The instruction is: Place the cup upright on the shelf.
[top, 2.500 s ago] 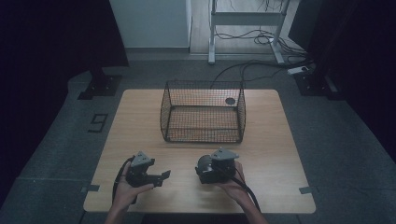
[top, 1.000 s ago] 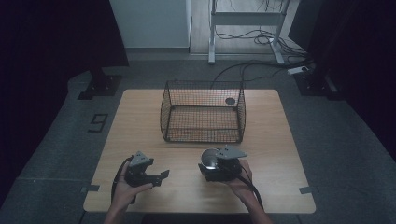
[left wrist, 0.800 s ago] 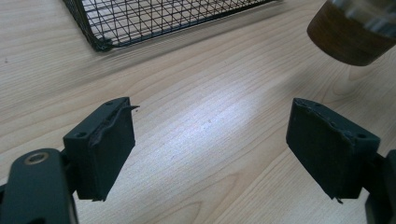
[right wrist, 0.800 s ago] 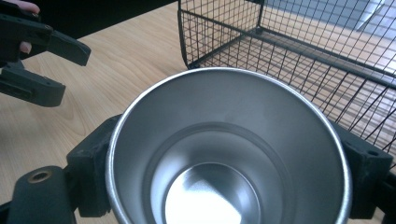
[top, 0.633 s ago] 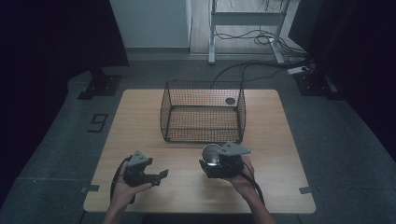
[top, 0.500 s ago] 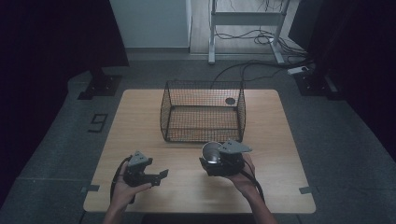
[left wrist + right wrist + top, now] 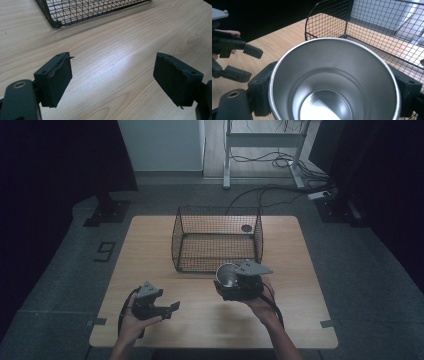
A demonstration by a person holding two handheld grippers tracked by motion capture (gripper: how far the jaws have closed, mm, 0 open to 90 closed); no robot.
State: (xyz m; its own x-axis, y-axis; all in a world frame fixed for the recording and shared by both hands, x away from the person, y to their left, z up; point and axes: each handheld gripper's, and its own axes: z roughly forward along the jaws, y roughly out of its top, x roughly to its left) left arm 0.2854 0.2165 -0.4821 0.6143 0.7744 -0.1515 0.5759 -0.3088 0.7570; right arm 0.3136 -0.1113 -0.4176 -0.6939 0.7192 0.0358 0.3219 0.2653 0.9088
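Right gripper view shows a shiny metal cup [image 7: 334, 82] clamped between the two black jaws of the right gripper [image 7: 239, 284], its open mouth facing the camera, and the black wire basket [image 7: 372, 30] stands just behind it on the wooden table [image 7: 277, 42]. From the high view, this gripper is held just in front of the basket's near right corner. The left gripper [image 7: 112, 80] has its jaws spread wide with nothing between them, low over the bare table near the front left.
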